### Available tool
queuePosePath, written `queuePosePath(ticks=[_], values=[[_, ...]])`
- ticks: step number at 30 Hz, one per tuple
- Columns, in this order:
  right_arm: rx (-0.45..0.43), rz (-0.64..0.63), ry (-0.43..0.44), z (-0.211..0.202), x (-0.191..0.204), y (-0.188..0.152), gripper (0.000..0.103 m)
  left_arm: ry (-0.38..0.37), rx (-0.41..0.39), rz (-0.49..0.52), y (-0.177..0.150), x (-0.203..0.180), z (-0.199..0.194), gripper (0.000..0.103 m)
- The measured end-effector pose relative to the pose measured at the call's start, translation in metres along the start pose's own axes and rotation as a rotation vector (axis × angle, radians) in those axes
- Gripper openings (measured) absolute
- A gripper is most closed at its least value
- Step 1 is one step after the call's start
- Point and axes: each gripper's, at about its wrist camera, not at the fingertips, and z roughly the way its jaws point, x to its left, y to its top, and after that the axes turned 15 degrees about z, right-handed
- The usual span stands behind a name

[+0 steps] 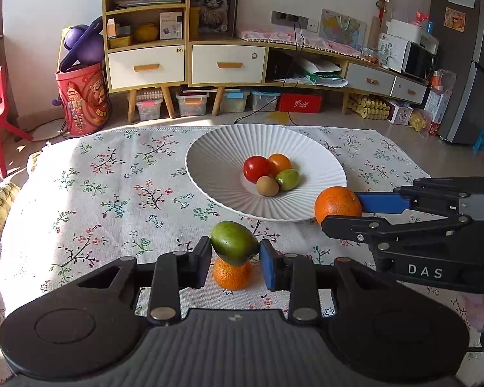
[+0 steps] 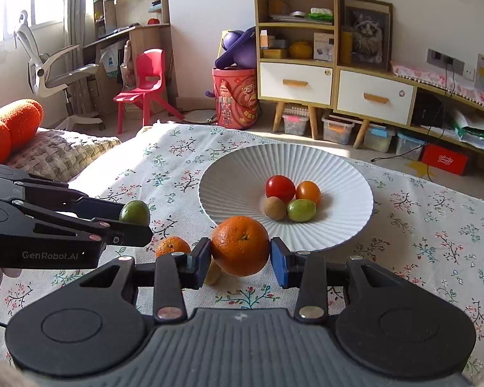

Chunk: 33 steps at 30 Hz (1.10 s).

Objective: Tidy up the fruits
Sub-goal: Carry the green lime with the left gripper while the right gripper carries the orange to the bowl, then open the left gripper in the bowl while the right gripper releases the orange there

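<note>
Left wrist view: the left gripper (image 1: pixel 235 259) clamps a smooth green oval fruit (image 1: pixel 234 243) between its pads, lifted above a small orange mandarin (image 1: pixel 232 274) that lies on the flower-printed tablecloth (image 1: pixel 113 193). Right wrist view: the right gripper (image 2: pixel 238 259) clasps a large round orange (image 2: pixel 240 245) across its widest part, near the front rim of the white ribbed ceramic plate (image 2: pixel 235 174). Partly hidden beneath the orange is a pale yellowish piece, unidentifiable. The plate already holds a red tomato (image 2: pixel 280 187), an orange tomato (image 2: pixel 308 192), a brown kiwi (image 2: pixel 274 208) and a small green fruit (image 2: pixel 301 210). Handling, as judged: both held fruits appear light and firm; the green skin looks slick, so a mid-body hold suits it, while the dimpled orange peel should grip well. The plate's left half is bare, offering room; its raised rim must be cleared, and the two grippers work close together.
</note>
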Motion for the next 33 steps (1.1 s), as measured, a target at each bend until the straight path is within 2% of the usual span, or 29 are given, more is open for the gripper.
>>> queuePosePath(ticks=[8, 20, 33], values=[[-0.029, 0.047, -0.039, 0.003, -0.014, 0.013, 0.037, -0.039, -0.055, -0.014, 0.020, 0.001, 0.016, 0.017], [-0.032, 0.082, -0.106, 0.028, -0.035, 0.028, 0.037, -0.018, -0.065, 0.050, 0.035, -0.005, 0.052, 0.017], [0.017, 0.021, -0.161, 0.059, -0.045, 0.035, 0.037, 0.030, 0.006, 0.086, 0.045, -0.004, 0.095, 0.017]])
